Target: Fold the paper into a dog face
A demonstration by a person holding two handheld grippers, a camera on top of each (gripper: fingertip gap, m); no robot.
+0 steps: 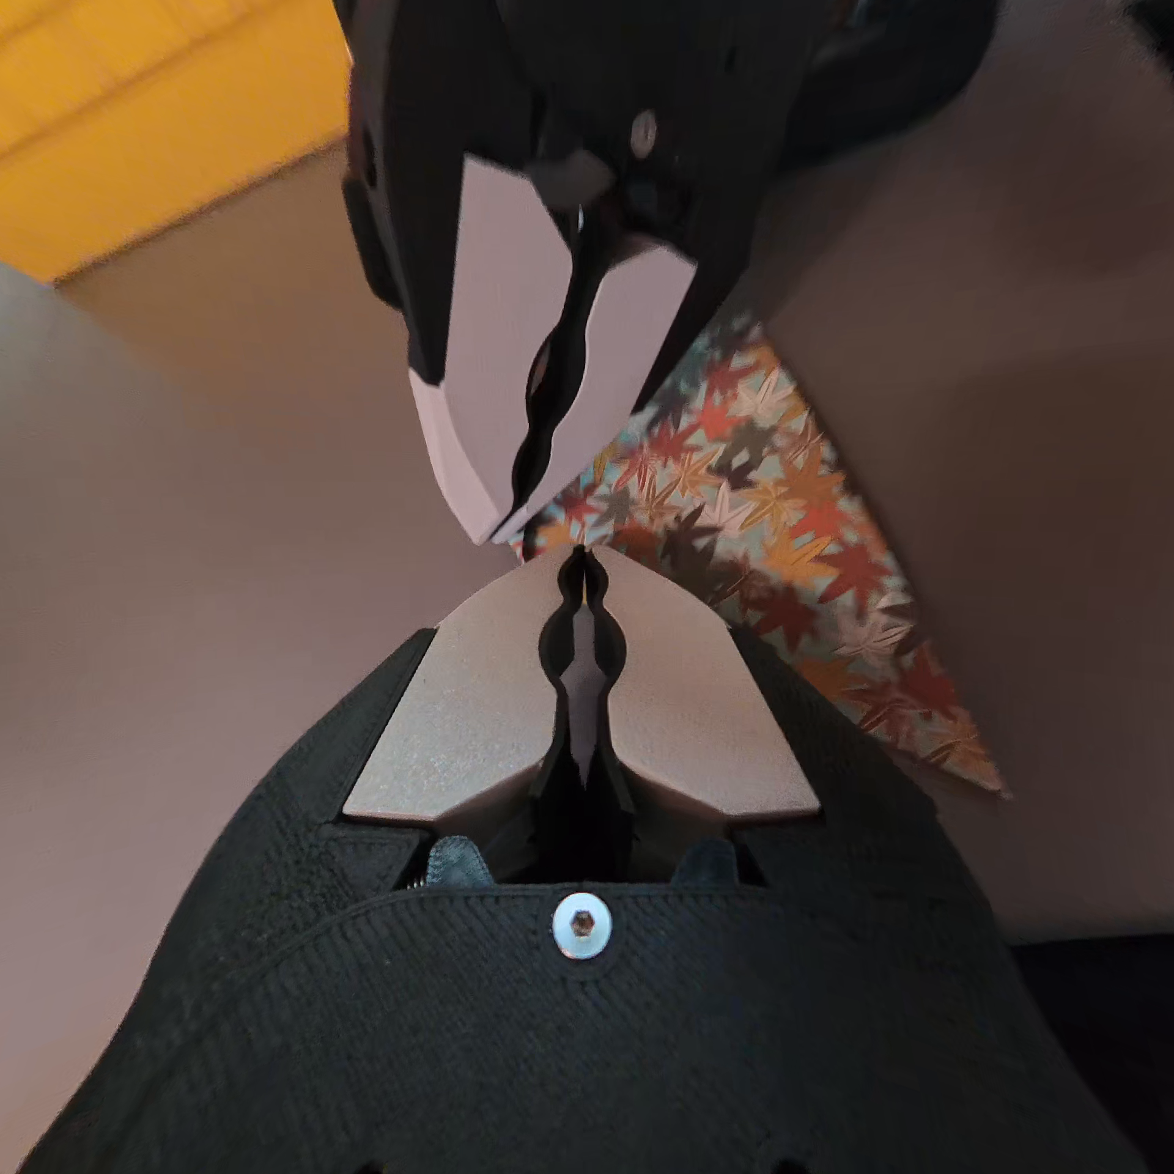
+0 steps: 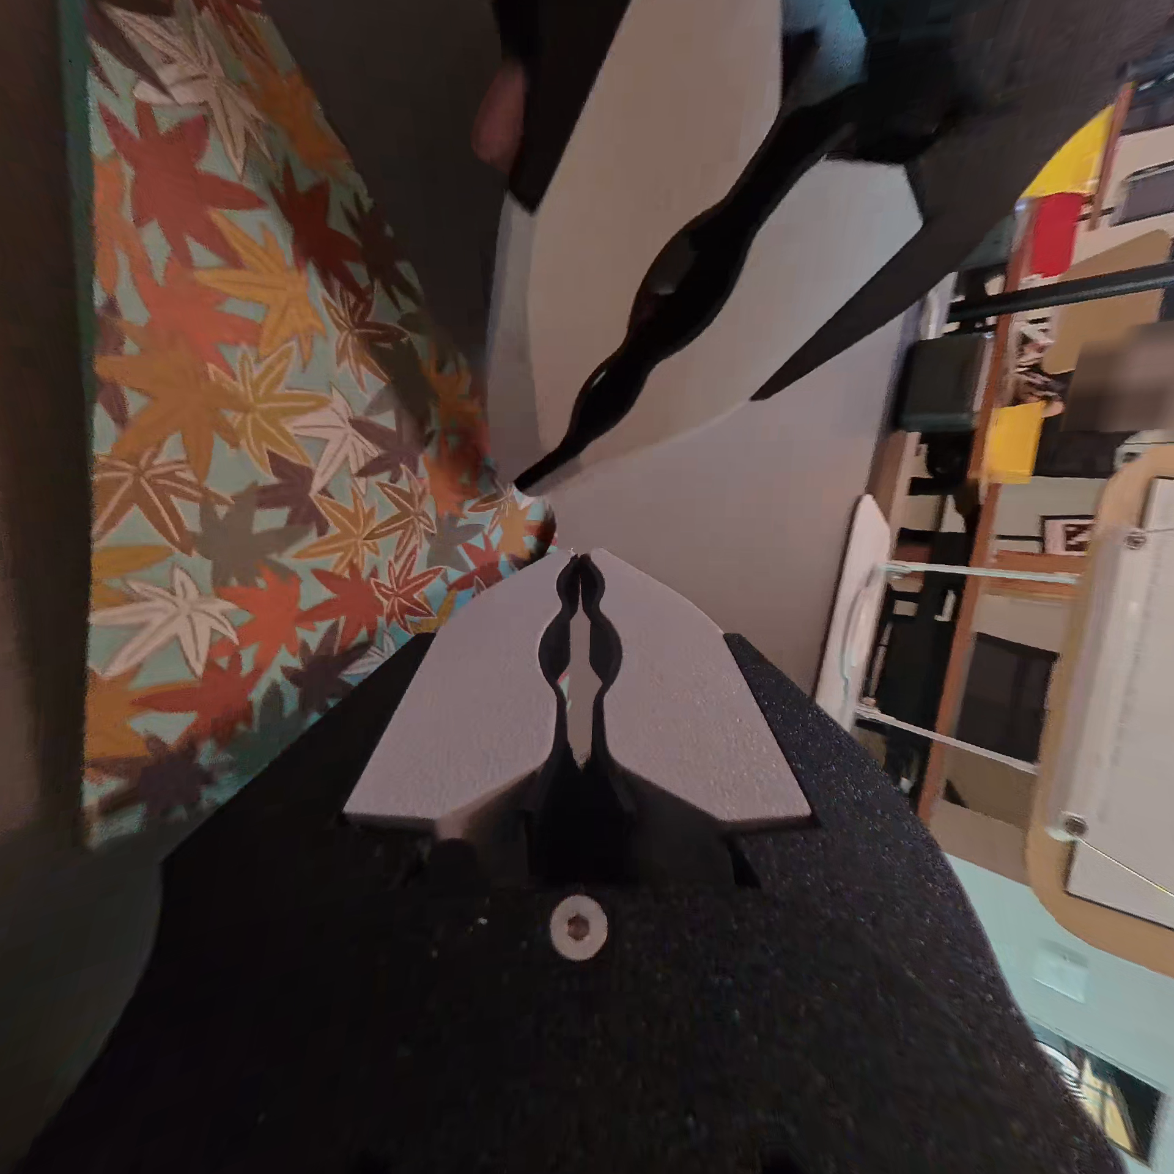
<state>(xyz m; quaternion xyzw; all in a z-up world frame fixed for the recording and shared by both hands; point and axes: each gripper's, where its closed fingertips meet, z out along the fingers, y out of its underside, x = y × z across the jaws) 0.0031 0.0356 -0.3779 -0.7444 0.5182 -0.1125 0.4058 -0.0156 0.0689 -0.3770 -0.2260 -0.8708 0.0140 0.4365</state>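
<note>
I see left hand-held gripper (image 1: 581,553) closed, tips at the paper (image 1: 762,508) corner | right hand-held gripper (image 2: 579,558) closed, paper just left of tips | both tips nearly touching over desk (image 1: 222,508)

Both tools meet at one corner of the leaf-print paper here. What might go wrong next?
1. The left tool and right tool are both shut with tips nearly touching at the paper's corner, so they may collide or jam.
2. Whether either actually pinches the corner can't be told; it could slip free.
3. Pulling apart from one small spot may tear or crumple the corner.
</note>
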